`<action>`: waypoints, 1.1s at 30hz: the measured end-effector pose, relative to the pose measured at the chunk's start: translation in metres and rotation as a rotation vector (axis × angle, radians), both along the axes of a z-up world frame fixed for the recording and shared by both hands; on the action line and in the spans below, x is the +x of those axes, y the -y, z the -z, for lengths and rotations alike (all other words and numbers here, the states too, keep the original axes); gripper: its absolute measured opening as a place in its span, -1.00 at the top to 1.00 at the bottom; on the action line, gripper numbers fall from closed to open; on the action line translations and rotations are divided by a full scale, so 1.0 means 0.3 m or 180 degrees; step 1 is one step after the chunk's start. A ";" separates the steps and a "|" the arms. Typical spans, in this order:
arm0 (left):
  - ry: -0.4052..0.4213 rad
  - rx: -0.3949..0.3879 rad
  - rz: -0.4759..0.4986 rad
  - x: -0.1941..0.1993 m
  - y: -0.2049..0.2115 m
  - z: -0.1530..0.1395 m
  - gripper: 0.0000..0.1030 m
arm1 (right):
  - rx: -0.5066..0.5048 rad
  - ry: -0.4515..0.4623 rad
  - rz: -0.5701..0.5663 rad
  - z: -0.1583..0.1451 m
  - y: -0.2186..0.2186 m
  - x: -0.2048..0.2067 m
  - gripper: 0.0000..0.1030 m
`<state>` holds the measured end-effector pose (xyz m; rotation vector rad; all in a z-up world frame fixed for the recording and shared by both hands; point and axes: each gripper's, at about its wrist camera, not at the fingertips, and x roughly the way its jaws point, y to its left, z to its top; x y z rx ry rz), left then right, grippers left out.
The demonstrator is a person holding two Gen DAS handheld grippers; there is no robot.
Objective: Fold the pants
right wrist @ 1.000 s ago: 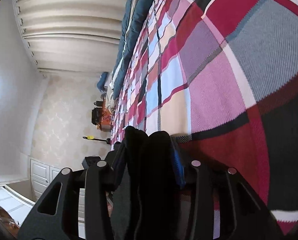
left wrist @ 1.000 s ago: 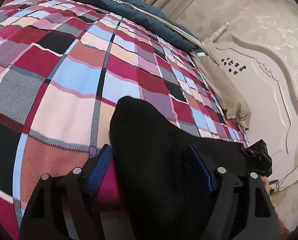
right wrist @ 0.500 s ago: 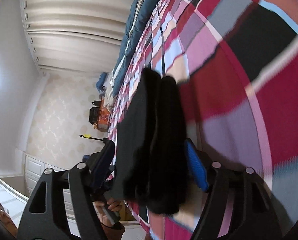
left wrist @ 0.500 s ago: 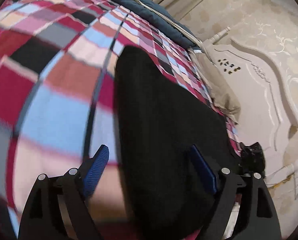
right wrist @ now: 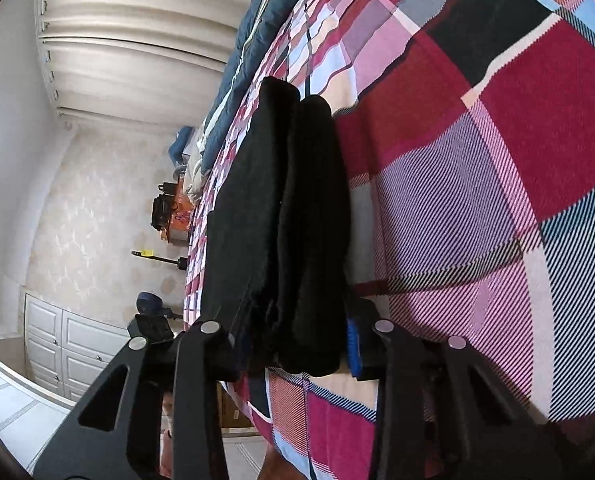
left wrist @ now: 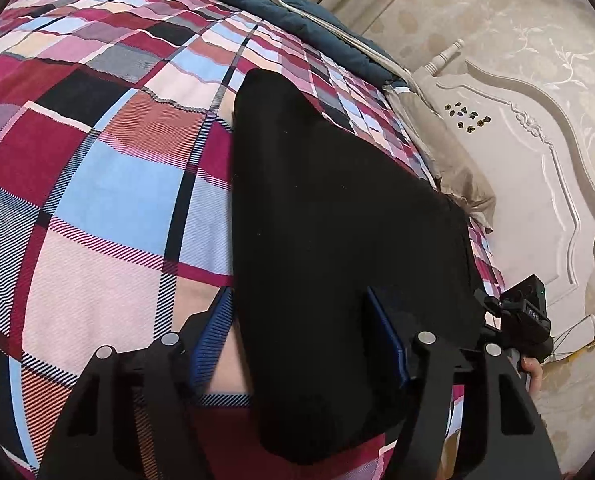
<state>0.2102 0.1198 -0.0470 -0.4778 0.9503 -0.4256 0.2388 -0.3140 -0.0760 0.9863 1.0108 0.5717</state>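
Black pants (left wrist: 337,220), folded into a long flat stack, lie on the plaid bedspread (left wrist: 109,184). My left gripper (left wrist: 299,342) hovers over their near end. Its jaws are closing: the left pad (left wrist: 211,344) sits just beside the cloth's edge and the right pad (left wrist: 385,344) over the cloth, neither pinching it. In the right wrist view the stack (right wrist: 289,220) is seen edge-on. My right gripper (right wrist: 287,338), turned on its side, is closing on the stack's end, with one blue pad (right wrist: 353,344) on the bed side. A hand (left wrist: 534,374) shows at the pants' right end.
A white carved headboard (left wrist: 537,184) and a beige pillow (left wrist: 453,168) bound the bed on the right. A dark blue duvet (left wrist: 297,12) lies along the far side. Curtains (right wrist: 137,40), a white cabinet (right wrist: 69,348) and an orange stand (right wrist: 173,216) lie beyond the bed.
A second ago both grippers held the pants bunched close to the cameras. Both then opened wide and drew back, the pants now lie flat, and both sets of jaws have narrowed again.
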 end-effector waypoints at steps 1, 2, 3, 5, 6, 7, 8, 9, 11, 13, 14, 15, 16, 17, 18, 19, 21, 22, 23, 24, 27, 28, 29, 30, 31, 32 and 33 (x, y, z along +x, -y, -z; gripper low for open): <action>0.0002 0.0004 0.0004 -0.002 -0.002 0.001 -0.26 | 0.0026 0.0000 0.0004 0.005 0.002 -0.005 0.35; 0.0001 0.0004 0.0004 -0.003 -0.002 0.002 -0.26 | 0.0051 0.0000 0.0008 0.012 0.003 -0.004 0.35; 0.0003 0.0003 0.0002 -0.005 -0.001 0.001 -0.26 | 0.0083 0.0007 0.0004 0.014 0.007 -0.013 0.35; 0.0009 0.0008 0.0007 -0.004 -0.002 0.001 -0.27 | 0.0131 0.0019 -0.0006 0.016 0.014 -0.017 0.34; 0.0016 0.0010 0.0009 -0.005 -0.002 0.000 -0.30 | 0.0165 0.0007 0.0003 0.018 0.020 -0.017 0.33; 0.0025 0.0008 0.0011 -0.005 -0.002 0.001 -0.31 | 0.0195 -0.0001 -0.0001 0.019 0.023 -0.018 0.31; 0.0035 -0.0013 0.0015 -0.005 -0.004 0.002 -0.37 | 0.0215 -0.0005 -0.0013 0.020 0.025 -0.018 0.27; 0.0041 -0.0042 0.0012 -0.008 -0.007 0.003 -0.46 | 0.0241 -0.0015 -0.0018 0.019 0.031 -0.020 0.23; 0.0069 -0.0107 0.0024 -0.015 -0.009 0.005 -0.58 | 0.0313 -0.0028 -0.0001 0.018 0.043 -0.025 0.16; 0.0099 -0.0077 0.0040 -0.024 0.000 0.001 -0.64 | 0.0339 -0.0019 0.0014 0.016 0.051 -0.037 0.10; 0.0119 -0.0038 0.0040 -0.028 0.006 -0.001 -0.65 | 0.0356 -0.0015 0.0036 0.015 0.057 -0.047 0.07; 0.0127 -0.0005 0.0036 -0.031 0.011 -0.003 -0.66 | 0.0369 -0.0013 0.0053 0.013 0.058 -0.053 0.05; 0.0131 0.0014 0.0027 -0.035 0.014 -0.005 -0.66 | 0.0385 -0.0009 0.0073 0.011 0.062 -0.061 0.03; 0.0122 0.0010 0.0012 -0.038 0.012 -0.005 -0.66 | 0.0392 -0.0008 0.0088 0.011 0.064 -0.064 0.02; 0.0108 0.0001 -0.0007 -0.042 0.009 -0.005 -0.67 | 0.0397 -0.0009 0.0114 0.011 0.073 -0.071 0.00; 0.0088 -0.0011 -0.0036 -0.047 0.006 -0.006 -0.67 | 0.0402 -0.0006 0.0133 0.010 0.076 -0.072 -0.01; 0.0061 0.0003 -0.0079 -0.058 0.003 -0.009 -0.67 | 0.0413 0.0011 0.0182 0.007 0.082 -0.086 -0.08; 0.0054 0.0020 -0.0097 -0.063 0.003 -0.010 -0.67 | 0.0412 0.0022 0.0207 0.004 0.083 -0.093 -0.10; 0.0044 0.0049 -0.0126 -0.074 0.003 -0.013 -0.67 | 0.0409 0.0032 0.0228 0.001 0.083 -0.096 -0.14; 0.0033 0.0072 -0.0156 -0.084 0.004 -0.016 -0.67 | 0.0401 0.0039 0.0244 0.001 0.086 -0.105 -0.17; -0.0013 0.0115 -0.0267 -0.113 -0.001 -0.025 -0.67 | 0.0332 0.0051 0.0289 -0.005 0.088 -0.131 -0.21; -0.0029 0.0135 -0.0304 -0.123 -0.002 -0.028 -0.67 | 0.0305 0.0057 0.0299 -0.006 0.087 -0.142 -0.23; -0.0034 0.0170 -0.0347 -0.137 -0.002 -0.034 -0.67 | 0.0273 0.0061 0.0308 -0.010 0.085 -0.149 -0.26; -0.0018 0.0219 -0.0388 -0.153 0.000 -0.043 -0.67 | 0.0225 0.0070 0.0315 -0.014 0.078 -0.158 -0.30; -0.0001 0.0261 -0.0412 -0.161 0.002 -0.049 -0.67 | 0.0172 0.0081 0.0321 -0.019 0.074 -0.168 -0.32; 0.0036 0.0342 -0.0441 -0.178 0.007 -0.061 -0.67 | 0.0099 0.0090 0.0320 -0.024 0.066 -0.178 -0.35; 0.0067 0.0416 -0.0455 -0.191 0.013 -0.071 -0.67 | 0.0036 0.0099 0.0314 -0.028 0.060 -0.183 -0.37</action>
